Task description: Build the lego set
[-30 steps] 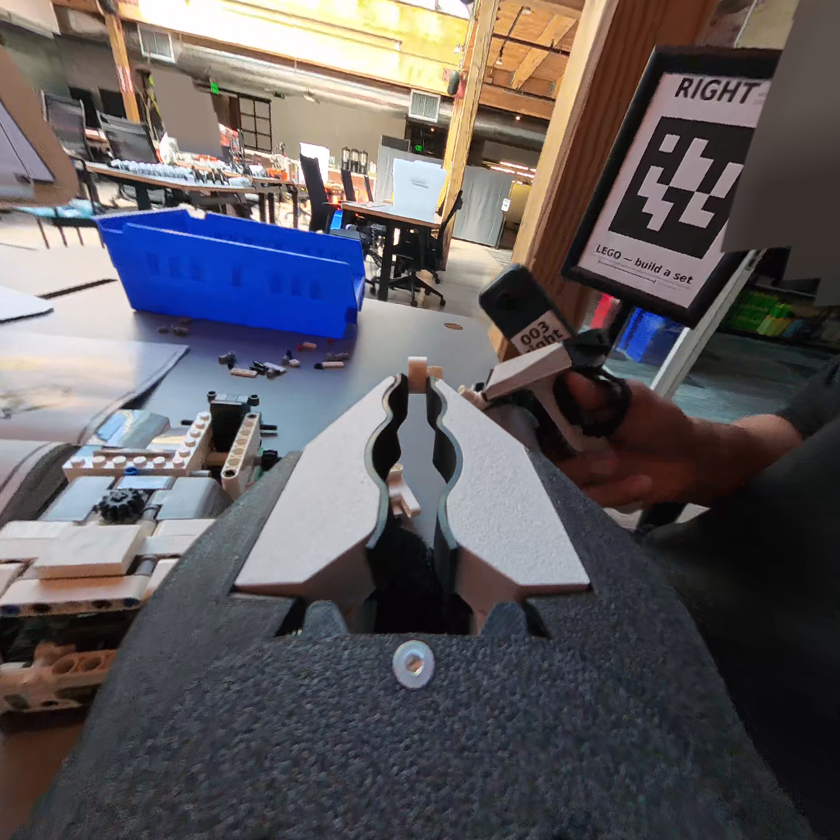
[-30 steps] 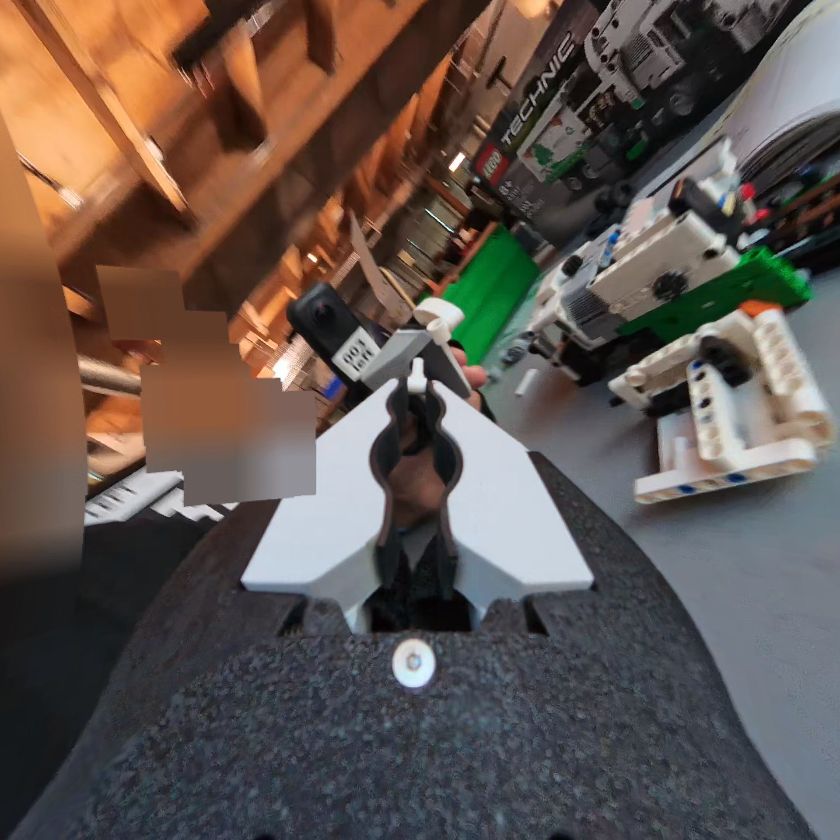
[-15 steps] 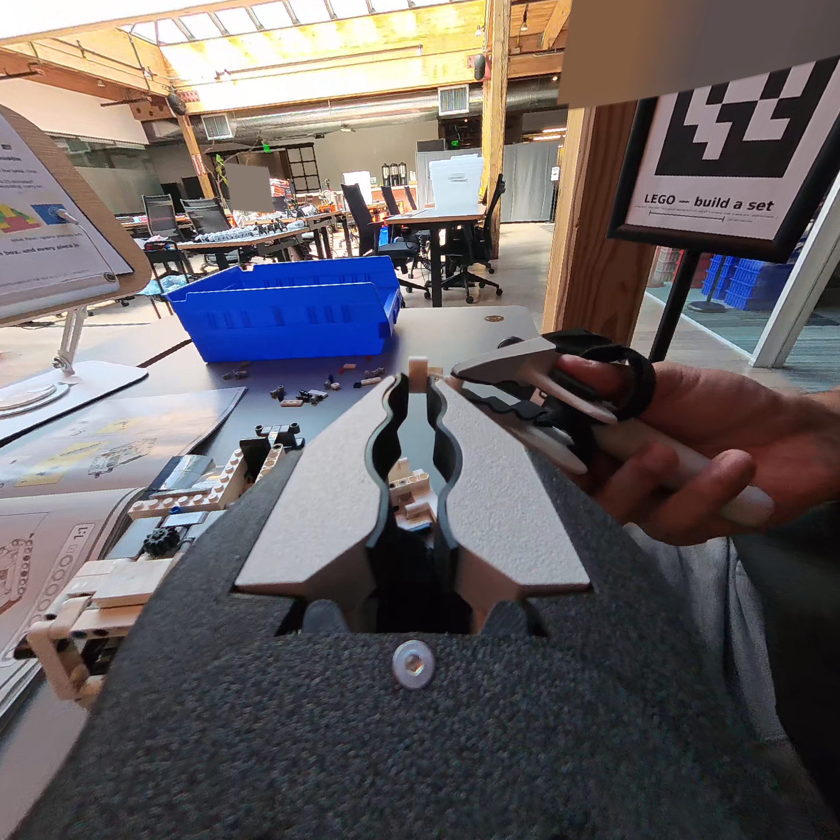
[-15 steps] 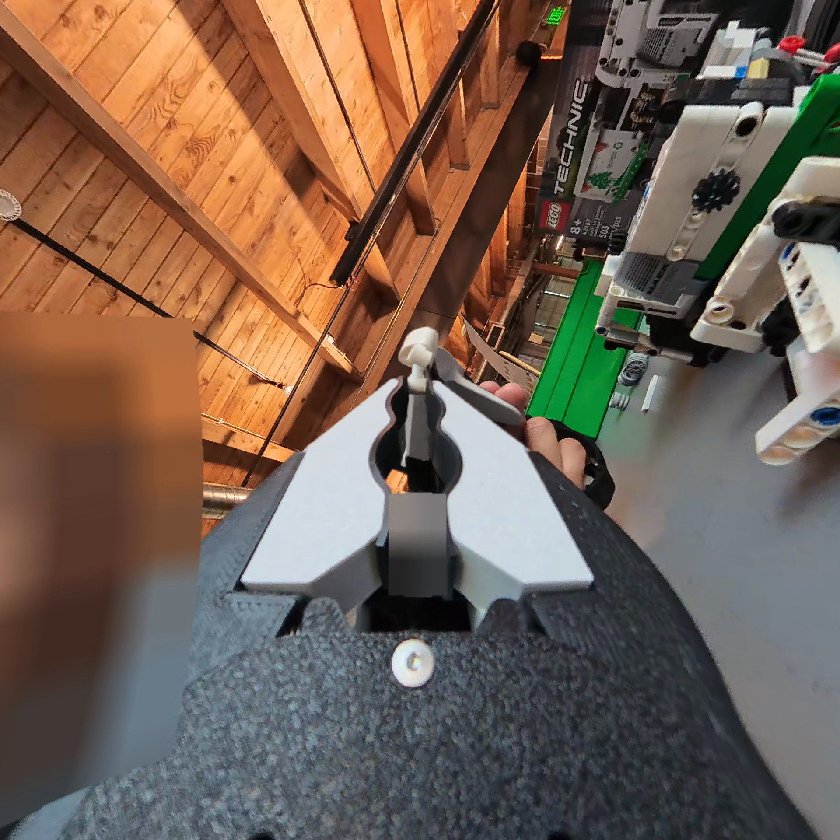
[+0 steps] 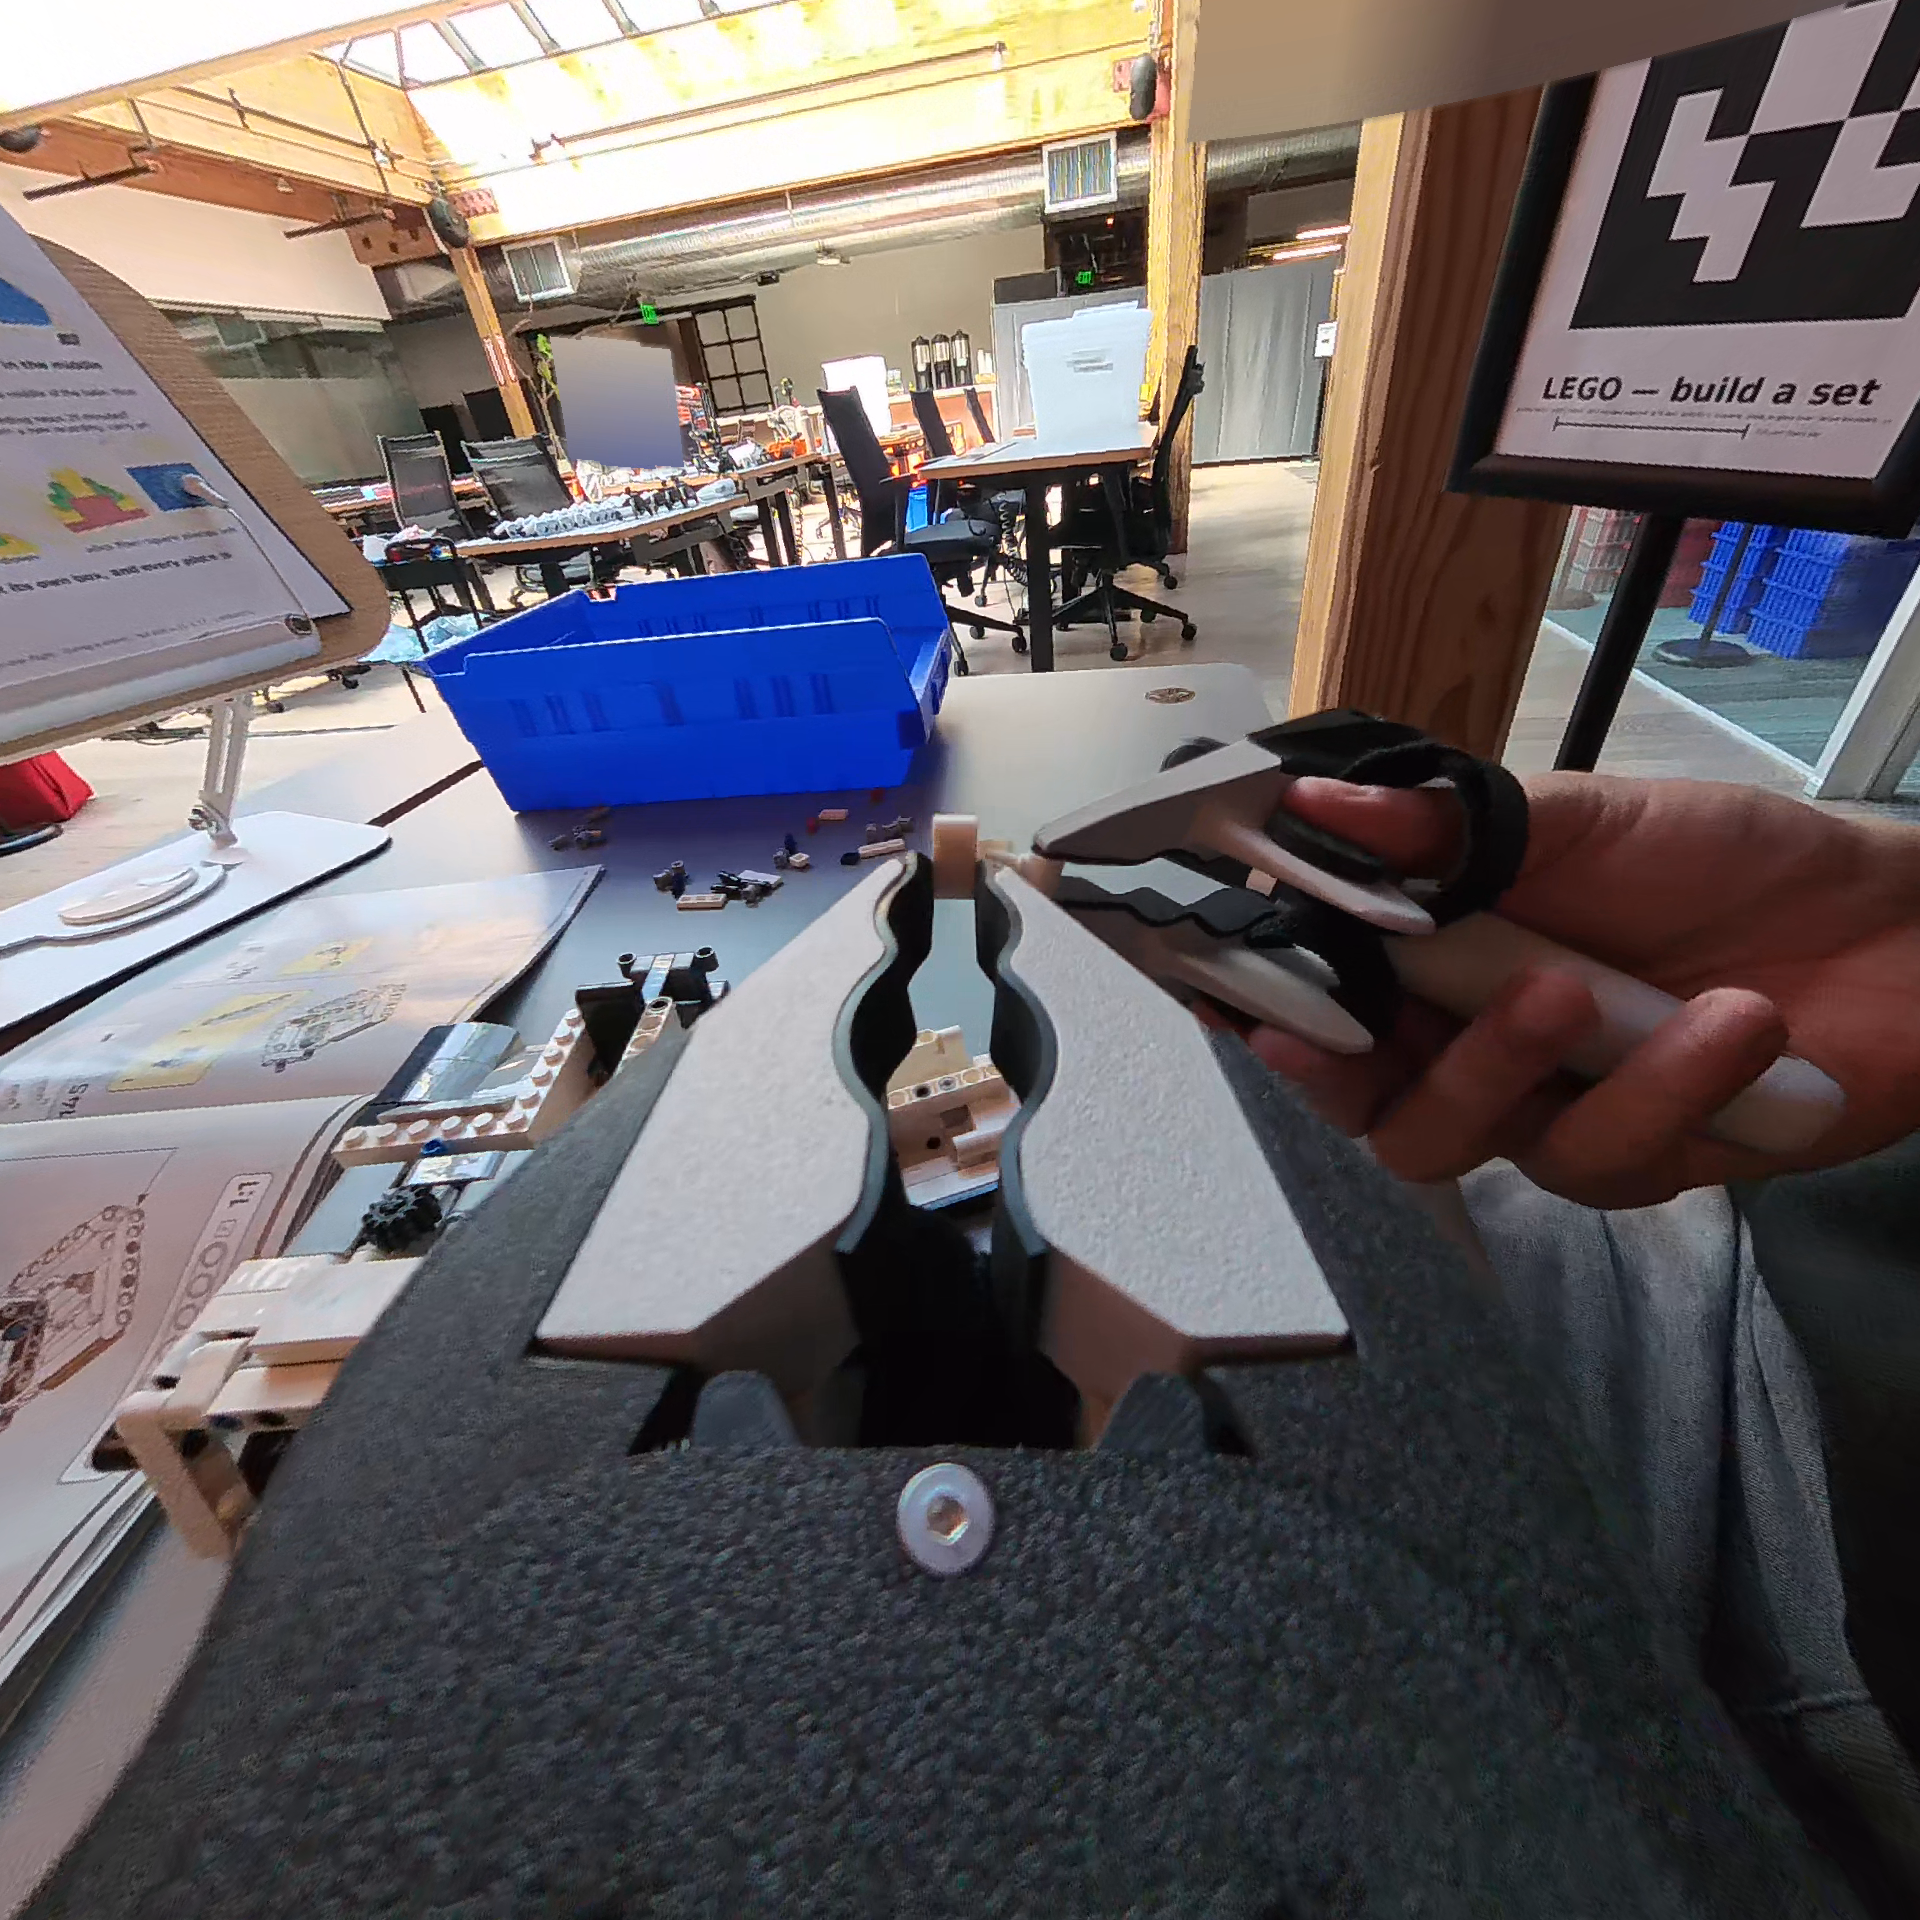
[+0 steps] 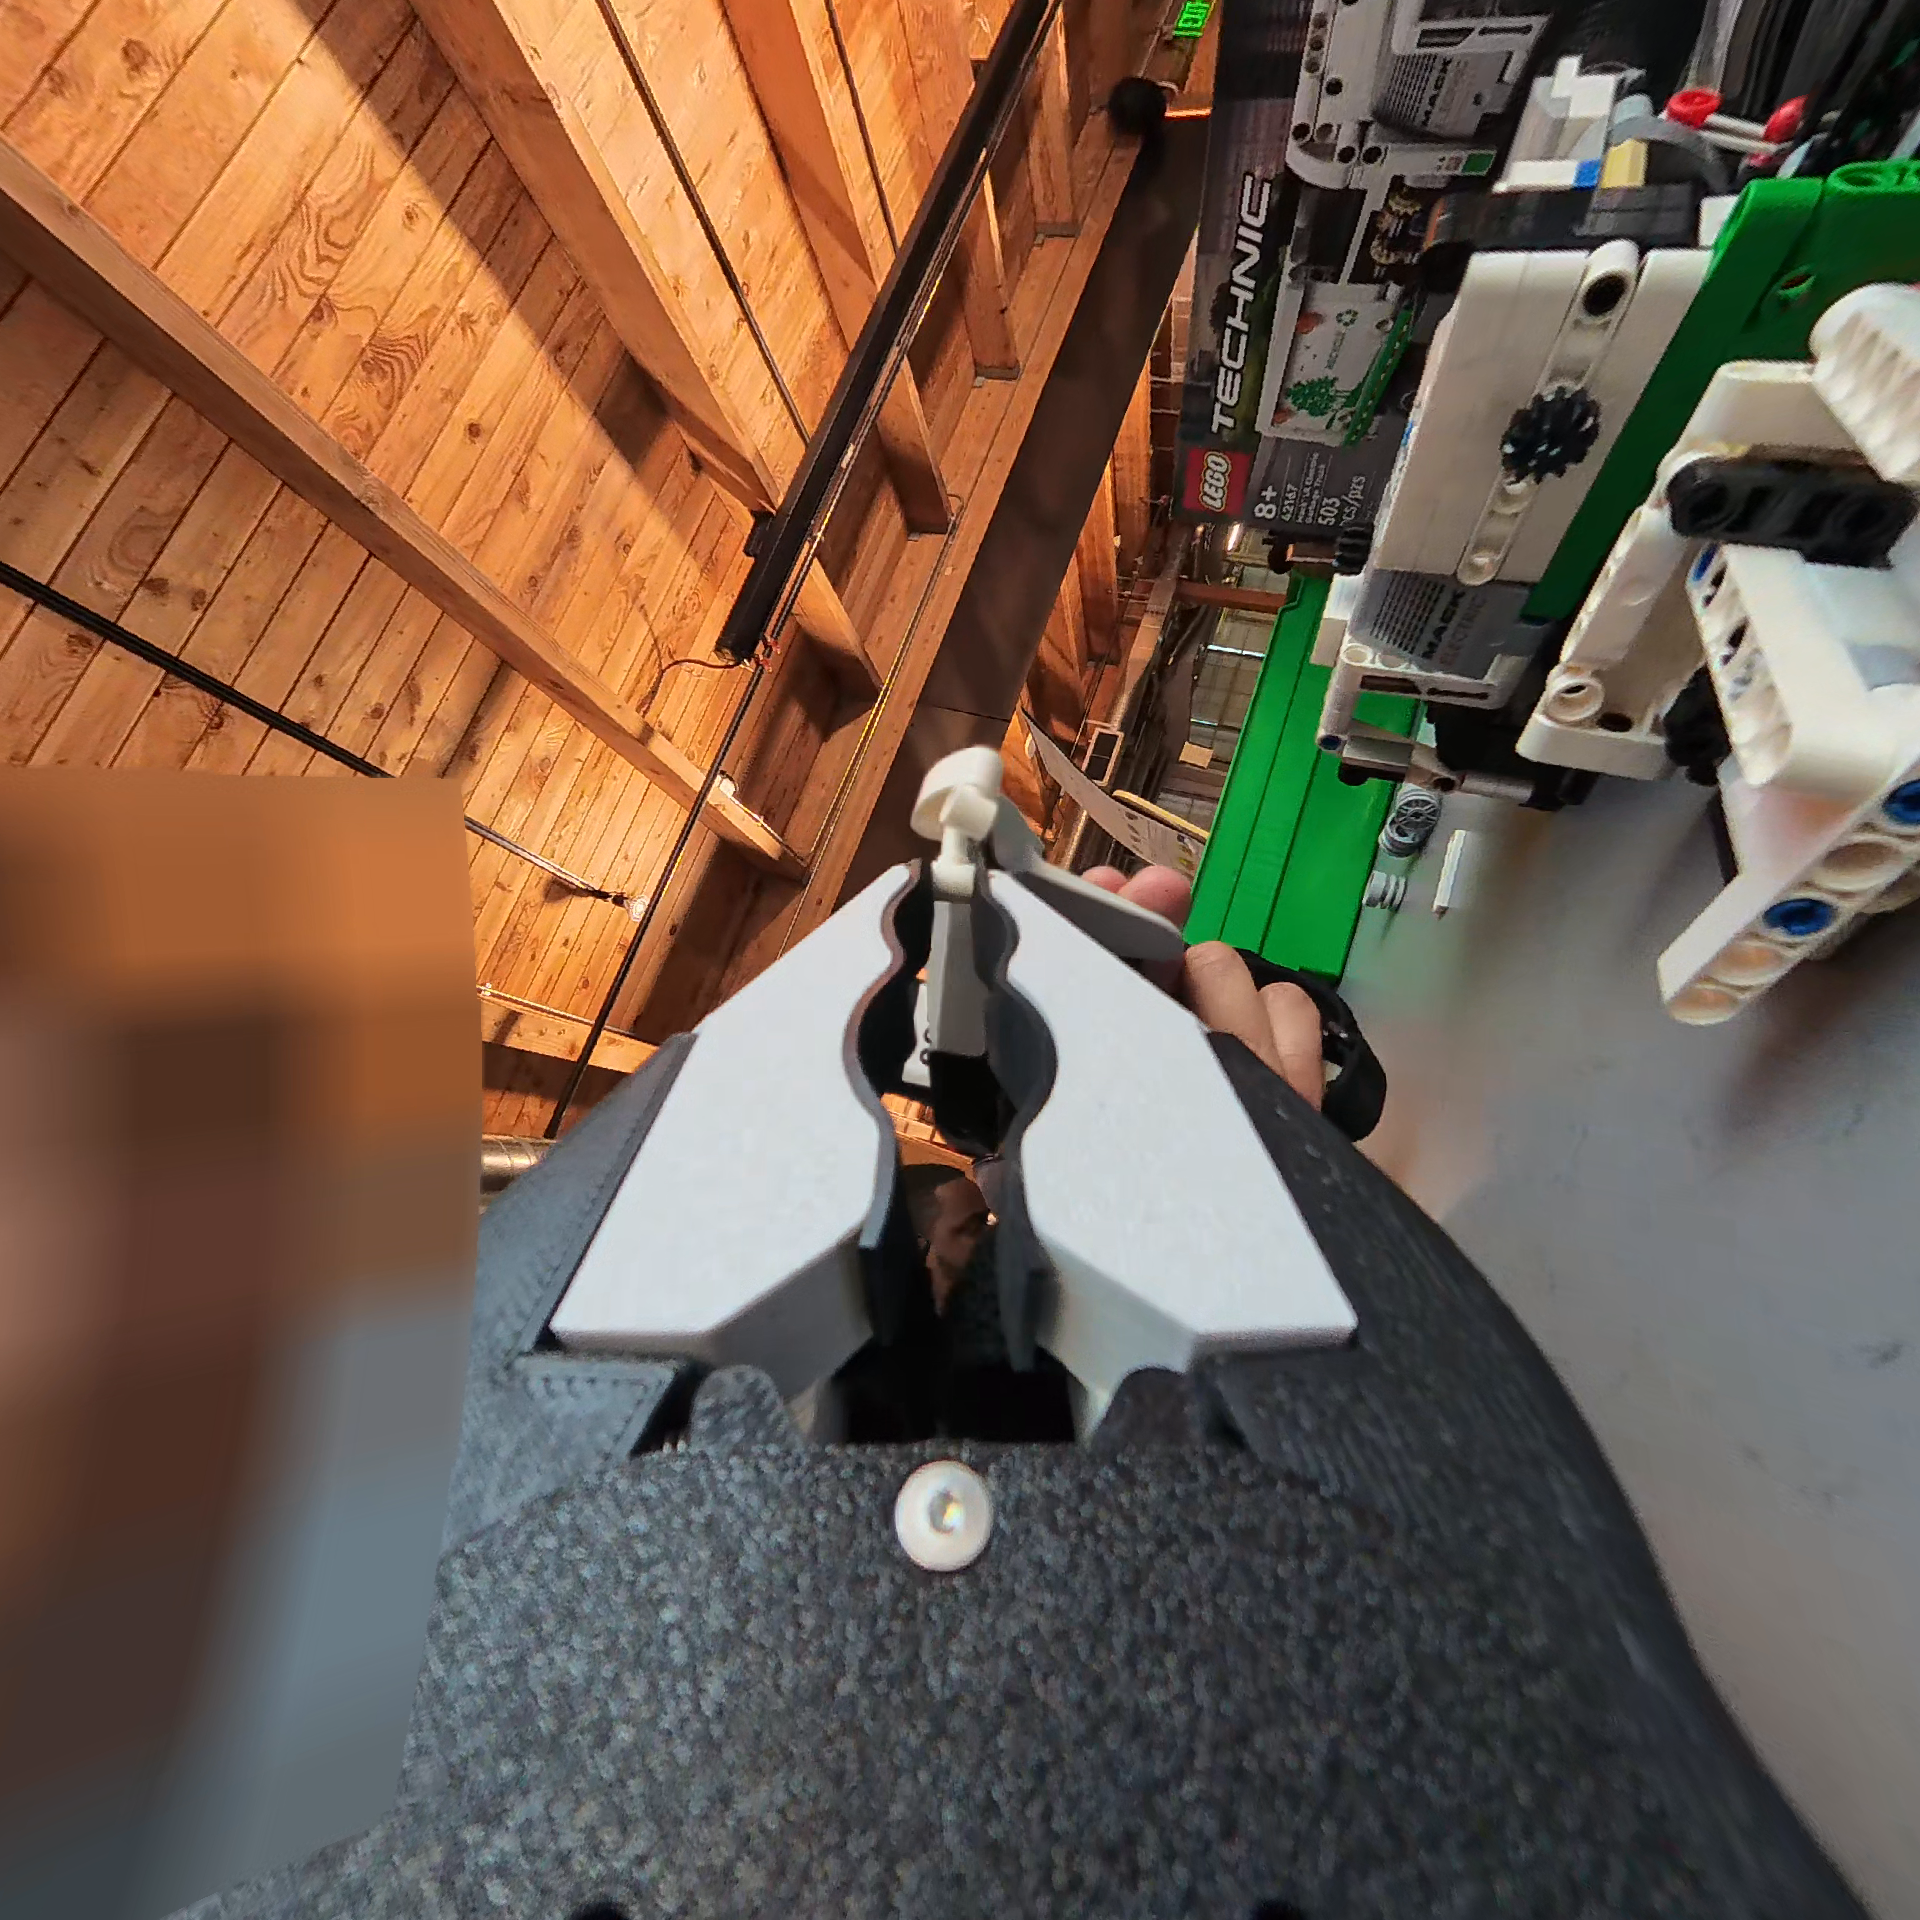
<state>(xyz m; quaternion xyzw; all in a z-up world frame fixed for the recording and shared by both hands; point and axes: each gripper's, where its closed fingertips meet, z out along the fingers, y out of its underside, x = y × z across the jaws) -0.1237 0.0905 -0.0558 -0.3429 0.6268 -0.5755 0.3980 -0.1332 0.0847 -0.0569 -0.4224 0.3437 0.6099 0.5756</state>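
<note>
Left claw (image 5: 954,868) nipped narrow on a small tan piece (image 5: 954,844) that pokes up past its tips. Right claw (image 6: 951,883) also narrow, gripping a thin white axle piece (image 6: 954,831), long axis running forward along the fingers, knobbed end beyond the tips. In the left wrist view we see the right claw coming in from the right, its tips just beside the tan piece, almost touching. We judge the mating turns on that: axle pointing sideways into the tan piece. Farther off: half-built truck (image 5: 488,1101) on the desk (image 5: 1049,727), loose bits (image 5: 727,883), blue bin (image 5: 696,675).
</note>
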